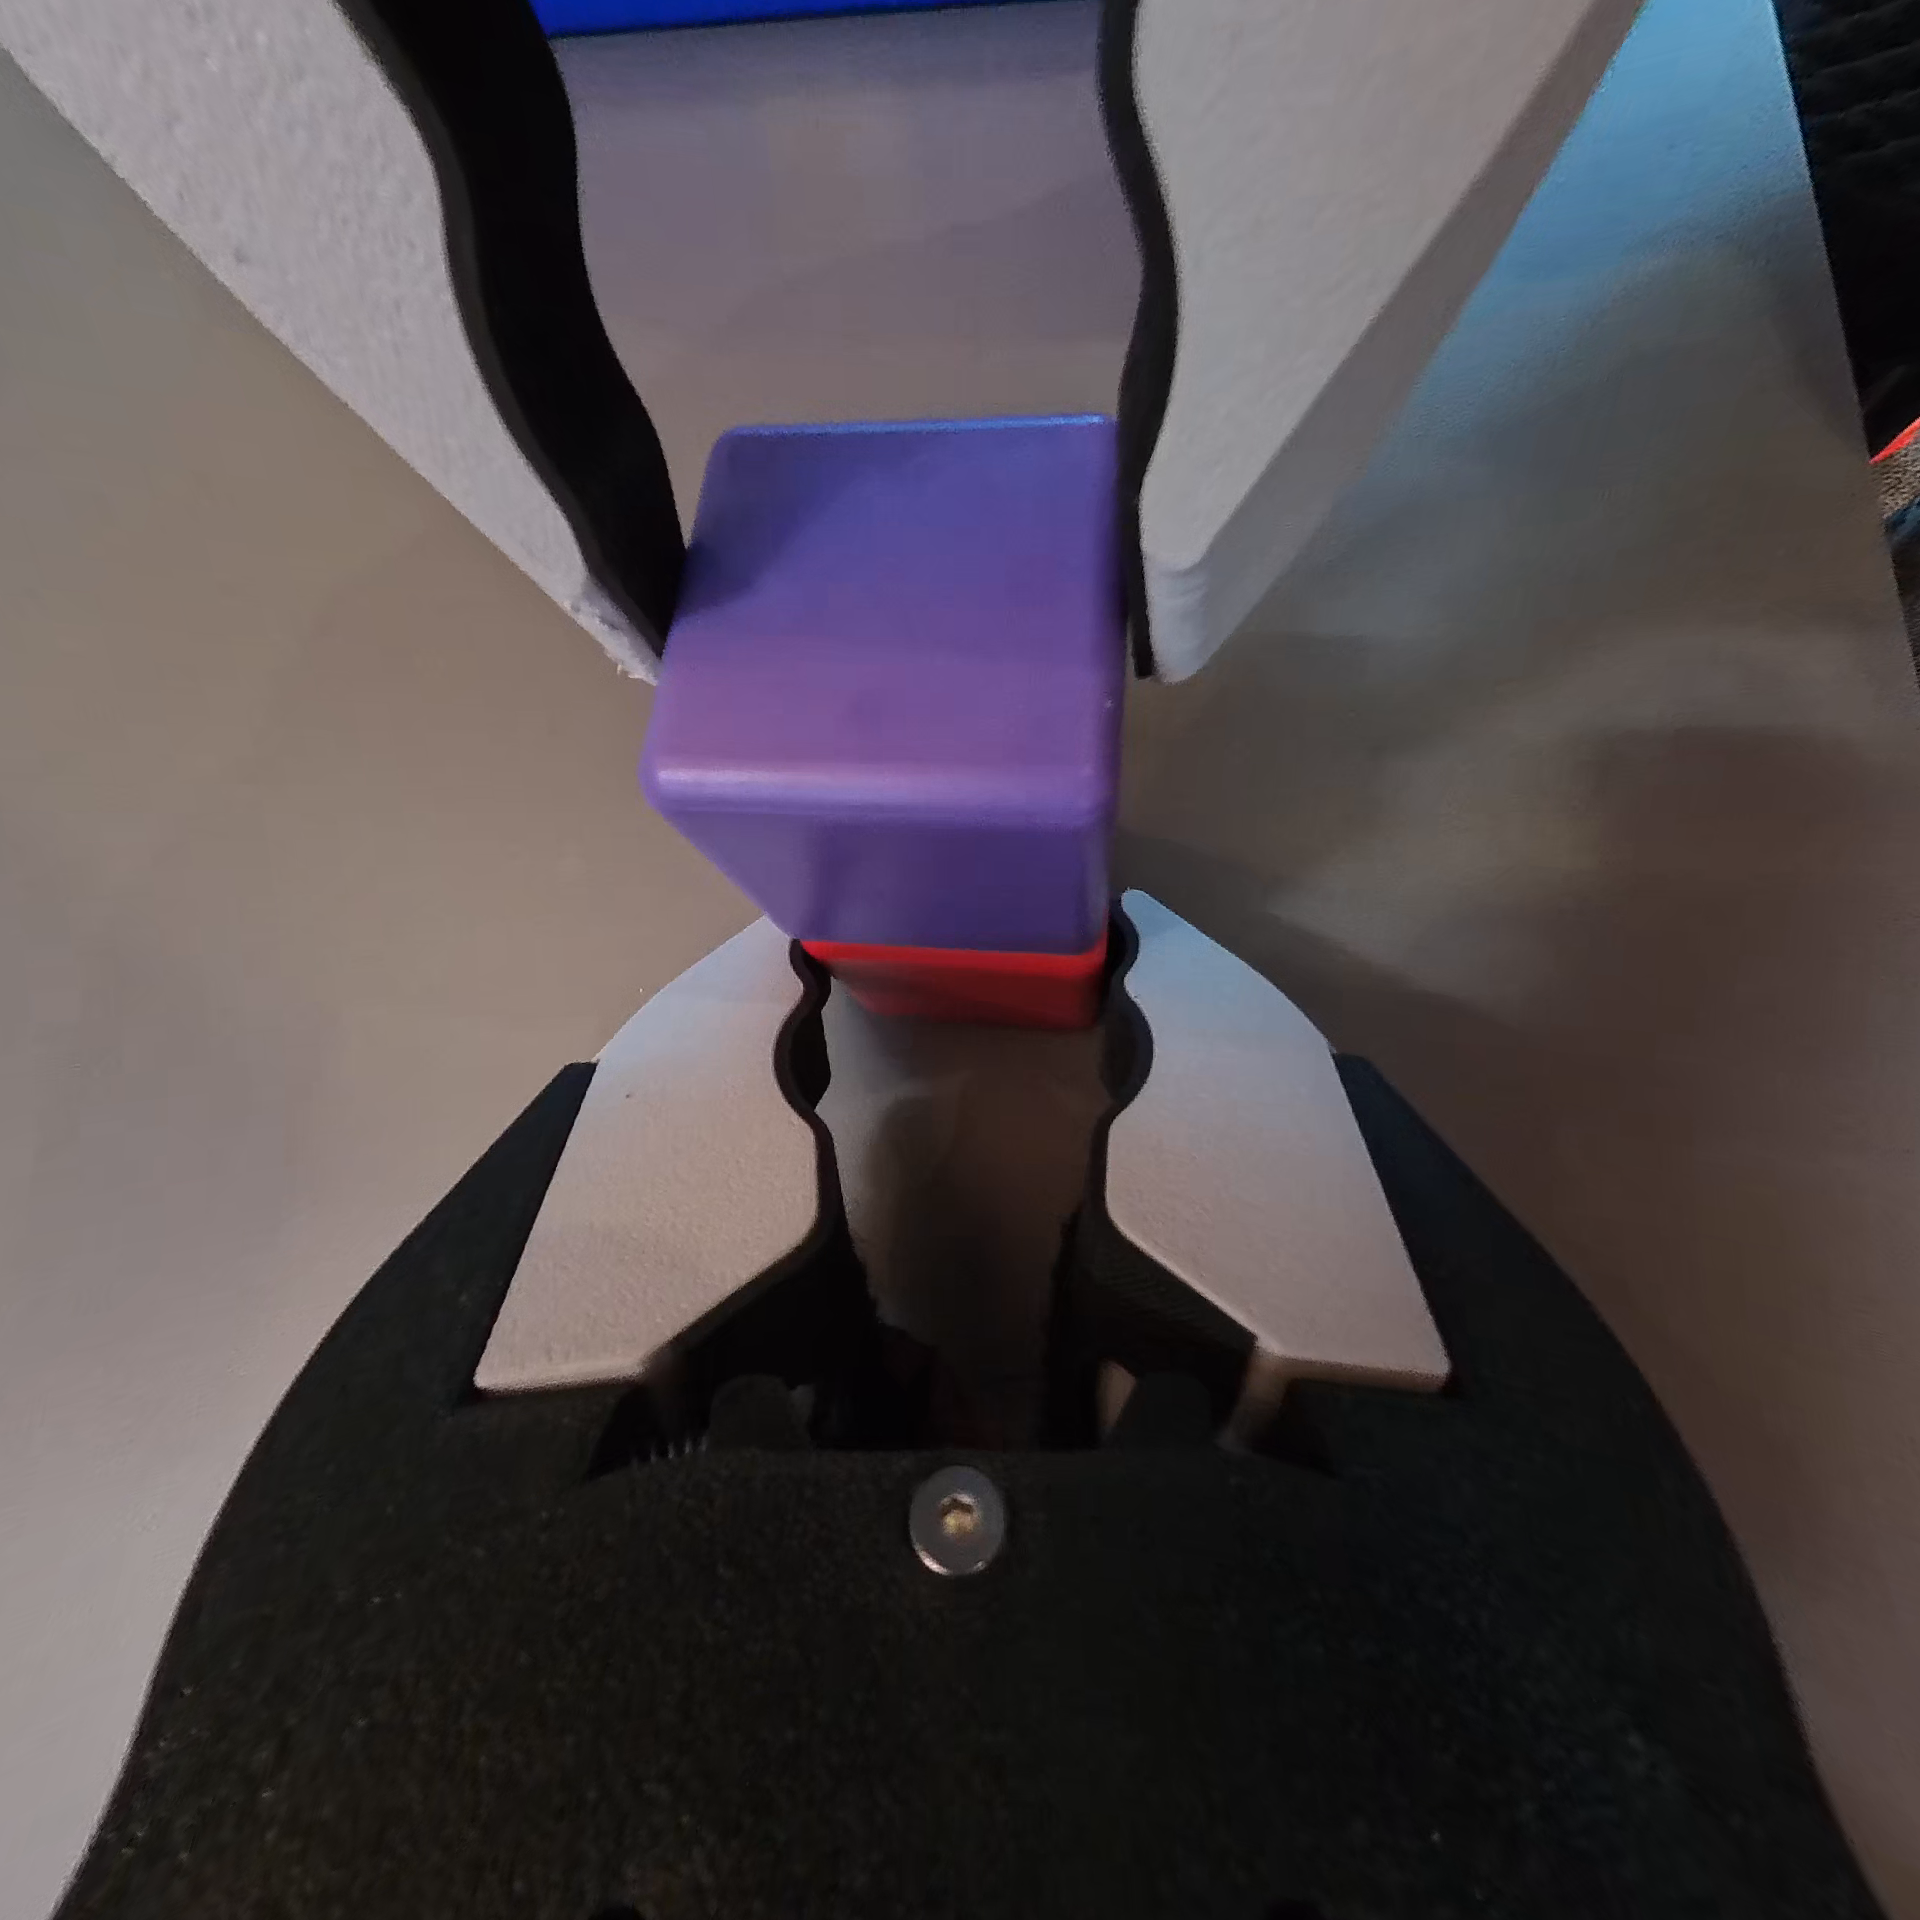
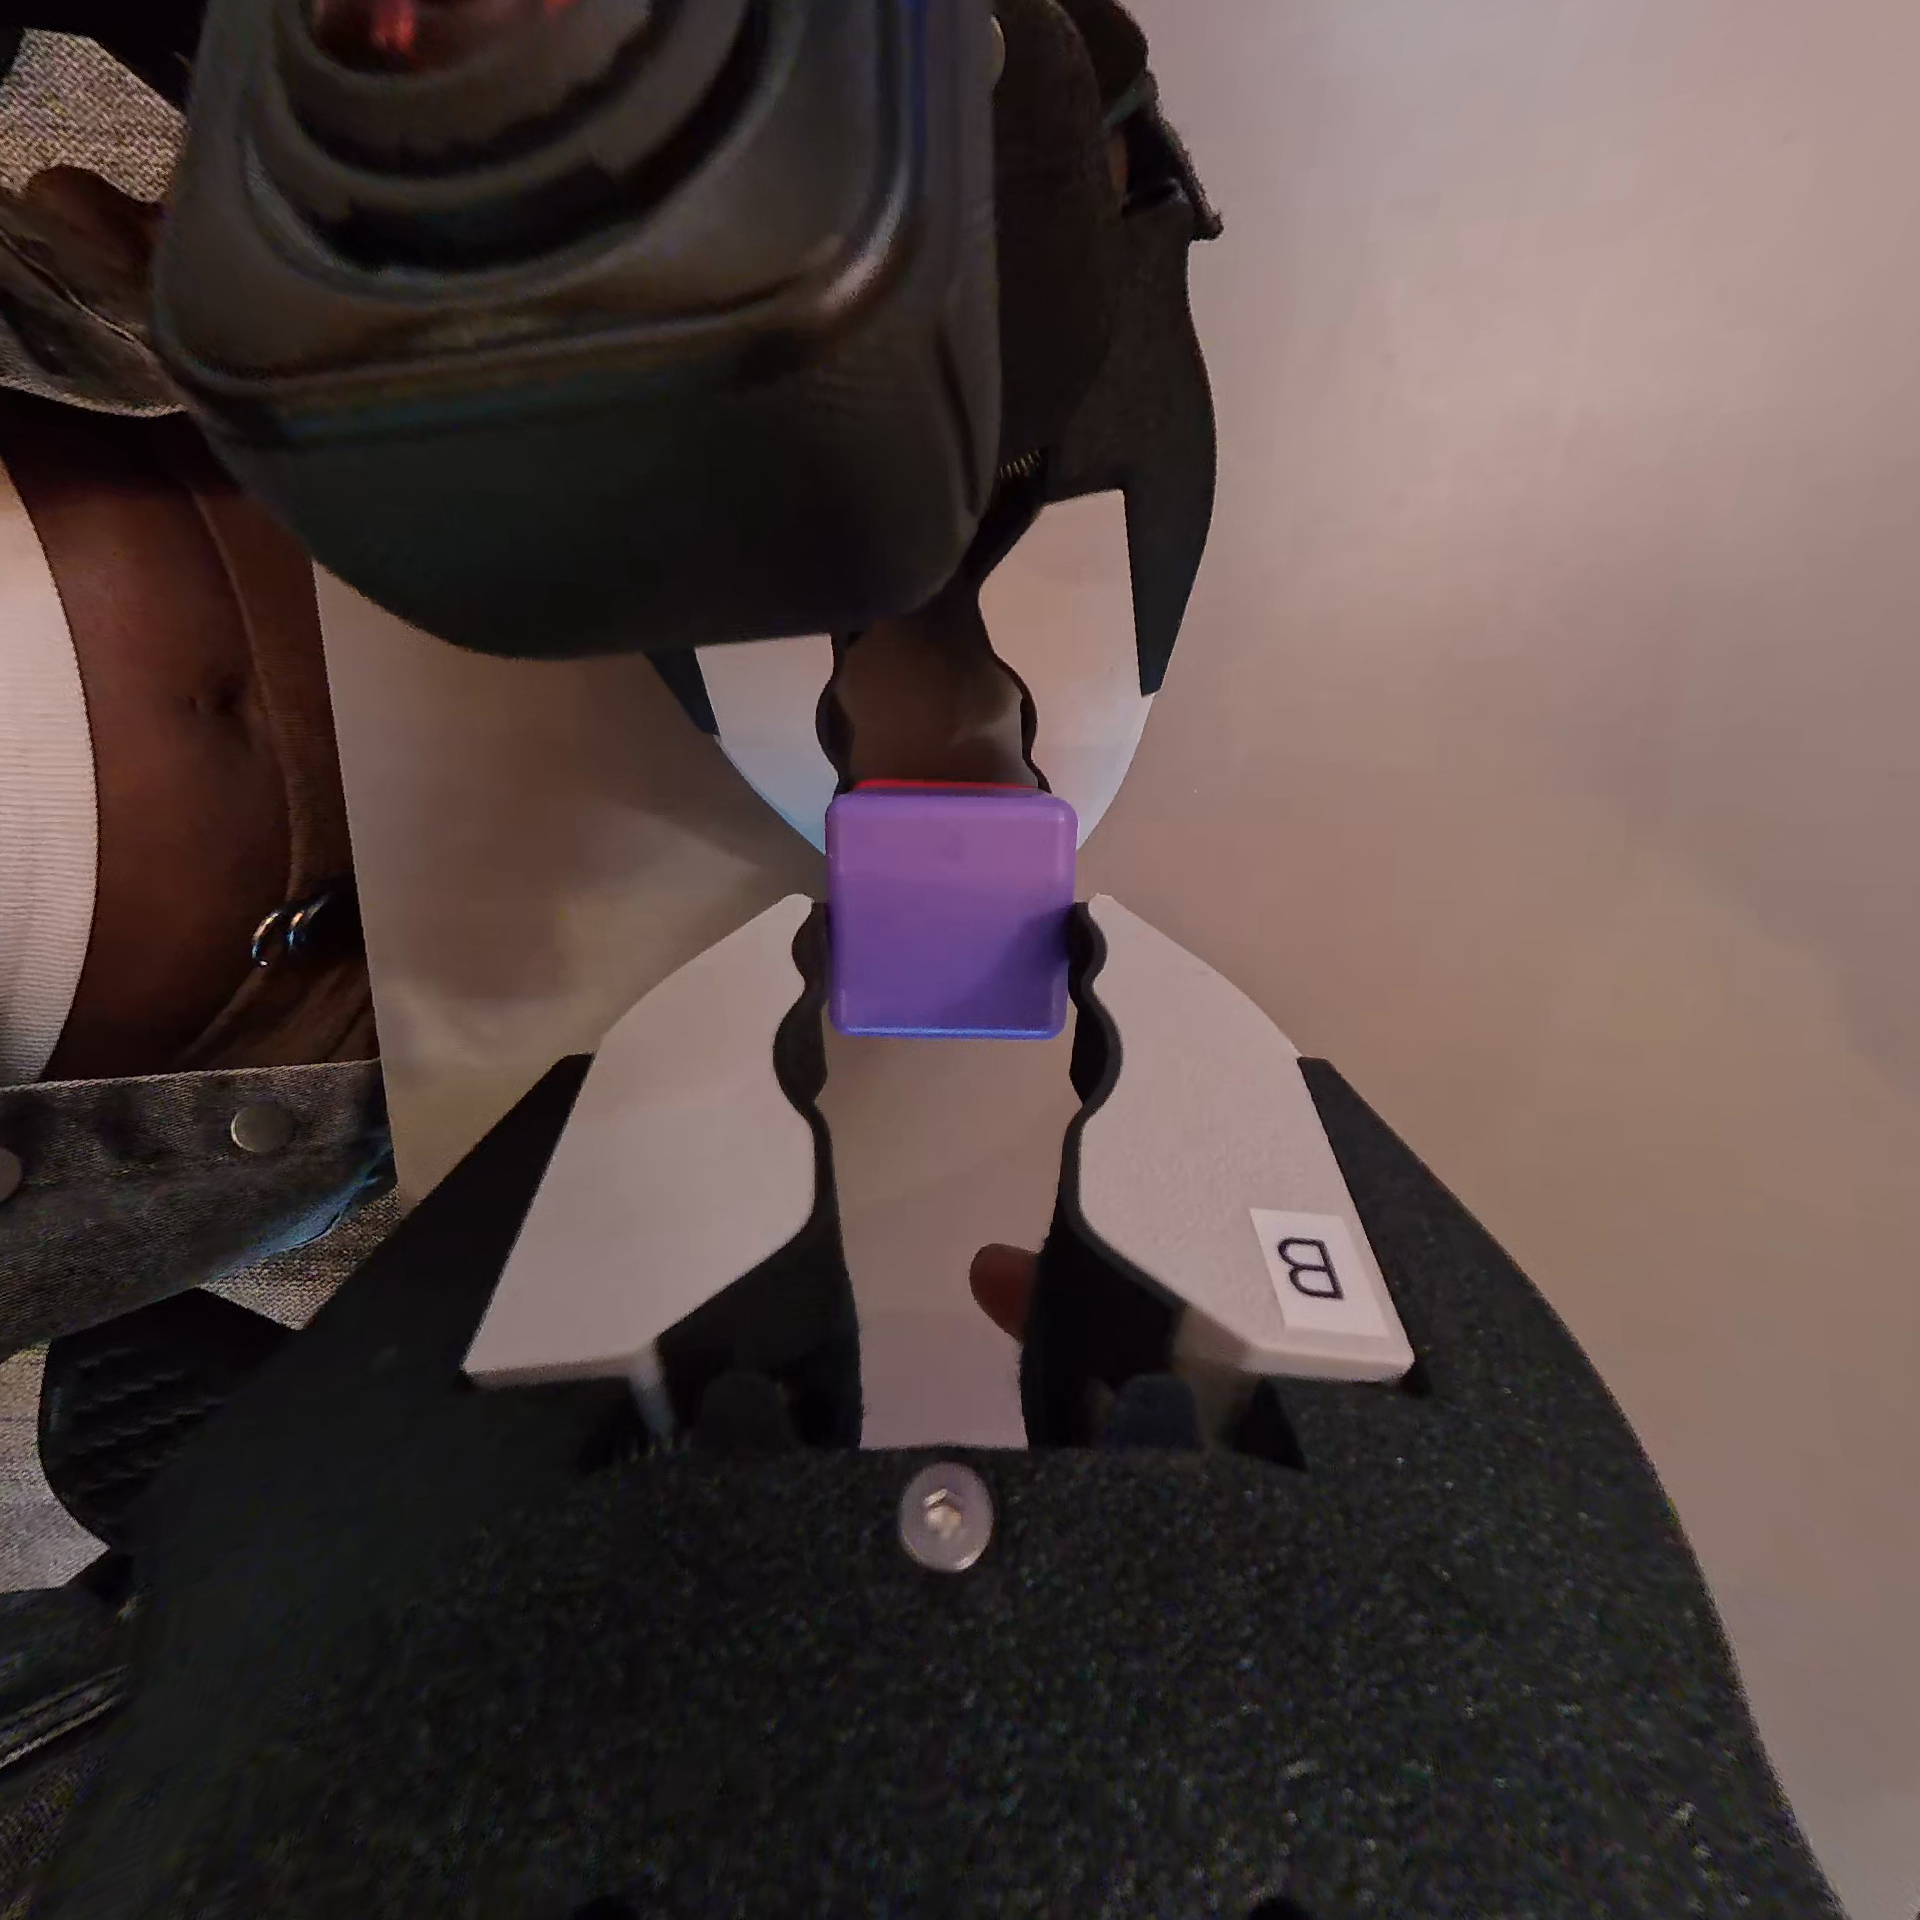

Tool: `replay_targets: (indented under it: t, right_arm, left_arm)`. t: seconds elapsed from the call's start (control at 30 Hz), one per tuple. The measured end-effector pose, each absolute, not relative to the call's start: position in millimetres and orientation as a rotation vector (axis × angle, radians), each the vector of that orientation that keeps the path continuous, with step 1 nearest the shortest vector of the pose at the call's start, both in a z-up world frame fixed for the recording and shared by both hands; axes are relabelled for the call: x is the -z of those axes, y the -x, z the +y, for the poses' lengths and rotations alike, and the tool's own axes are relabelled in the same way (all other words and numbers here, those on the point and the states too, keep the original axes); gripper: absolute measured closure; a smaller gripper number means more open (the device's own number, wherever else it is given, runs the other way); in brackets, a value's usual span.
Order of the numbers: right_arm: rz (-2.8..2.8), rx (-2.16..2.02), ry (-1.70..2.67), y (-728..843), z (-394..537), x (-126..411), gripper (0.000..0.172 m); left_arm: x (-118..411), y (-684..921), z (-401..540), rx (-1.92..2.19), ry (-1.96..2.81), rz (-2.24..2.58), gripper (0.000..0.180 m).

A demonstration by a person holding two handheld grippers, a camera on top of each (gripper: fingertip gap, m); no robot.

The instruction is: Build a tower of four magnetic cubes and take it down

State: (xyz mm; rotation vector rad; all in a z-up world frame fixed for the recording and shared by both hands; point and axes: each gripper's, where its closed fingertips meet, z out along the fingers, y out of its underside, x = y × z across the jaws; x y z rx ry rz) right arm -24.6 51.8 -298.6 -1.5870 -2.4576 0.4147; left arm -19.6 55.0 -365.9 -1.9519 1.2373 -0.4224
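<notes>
The right hand-held gripper (image 2: 948,935) pinches a purple cube (image 2: 948,920), both black wavy pads pressed flat against its side faces. Directly beyond it, stuck face to face with the purple cube, sits a red cube (image 1: 951,982), and the left hand-held gripper (image 1: 961,961) closes on that one from the opposite side, its pads touching the red cube's sides. The two grippers point tip to tip, with the joined pair of cubes between them. Under and around them lies the pale counter (image 1: 260,831). Farther behind the left hand-held gripper, in the right wrist view, a person's grey sleeve (image 2: 156,1174) shows at the left edge.
</notes>
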Motion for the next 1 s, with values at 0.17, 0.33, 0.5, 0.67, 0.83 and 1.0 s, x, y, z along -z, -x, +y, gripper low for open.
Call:
replay_targets:
  t: [0.17, 0.33, 0.5, 0.67, 0.83, 1.0]
  right_arm:
    - [-2.461, -0.418, 1.583, 24.7, 52.0, 298.7, 0.127]
    - [-2.471, -0.432, 1.567, 25.2, 52.0, 298.9, 0.127]
    - [-2.468, -0.431, 1.574, 25.2, 52.1, 299.2, 0.127]
    - [-2.463, -0.444, 1.576, 24.7, 51.7, 299.2, 0.127]
    - [-2.352, -0.592, 1.506, 22.8, 44.6, 279.1, 0.108]
    - [-1.990, -0.910, 1.354, 16.4, 34.6, 223.7, 0.104]
  left_arm:
    - [365.9, 19.6, 55.1, 0.428, 1.954, 1.237, 0.131]
    - [366.0, 19.5, 54.9, 0.435, 1.956, 1.237, 0.131]
    - [366.0, 19.6, 55.0, 0.437, 1.956, 1.237, 0.131]
    - [366.3, 20.0, 55.2, 0.438, 1.961, 1.237, 0.122]
    - [354.4, 28.5, 51.4, 0.487, 1.968, 1.148, 0.082]
    - [280.2, 70.0, 26.2, 0.415, 1.879, 0.929, 0.081]
